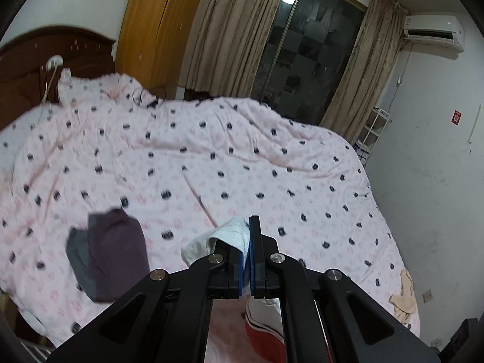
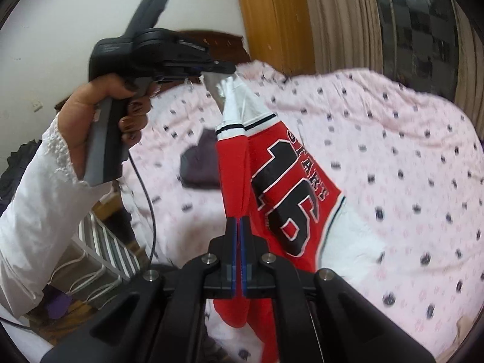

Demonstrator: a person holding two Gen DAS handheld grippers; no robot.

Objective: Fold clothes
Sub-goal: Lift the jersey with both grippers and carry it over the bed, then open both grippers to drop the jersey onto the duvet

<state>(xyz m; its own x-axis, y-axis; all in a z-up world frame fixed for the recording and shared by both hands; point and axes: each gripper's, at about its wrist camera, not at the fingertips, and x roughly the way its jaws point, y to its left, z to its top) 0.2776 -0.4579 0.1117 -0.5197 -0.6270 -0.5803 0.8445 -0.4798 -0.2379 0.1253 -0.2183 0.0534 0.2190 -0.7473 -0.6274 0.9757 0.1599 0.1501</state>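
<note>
A red jersey (image 2: 290, 187) with a black "16" and white trim hangs stretched above the pink spotted bed cover (image 2: 393, 151). My right gripper (image 2: 239, 227) is shut on a red fold of it near the lower end. A hand (image 2: 99, 112) holds my left gripper (image 2: 228, 71) at the upper left, shut on the jersey's white end. In the left wrist view, the left gripper (image 1: 248, 236) pinches white fabric (image 1: 224, 236), and red cloth (image 1: 263, 332) hangs below it.
Folded maroon and grey garments (image 1: 112, 248) lie on the bed cover (image 1: 211, 157) to the left. A beige cloth (image 1: 403, 299) sits at the bed's right corner. Headboard (image 1: 27, 72), wardrobe (image 1: 151, 30), curtains, a white rack (image 1: 372, 133) and wall surround the bed.
</note>
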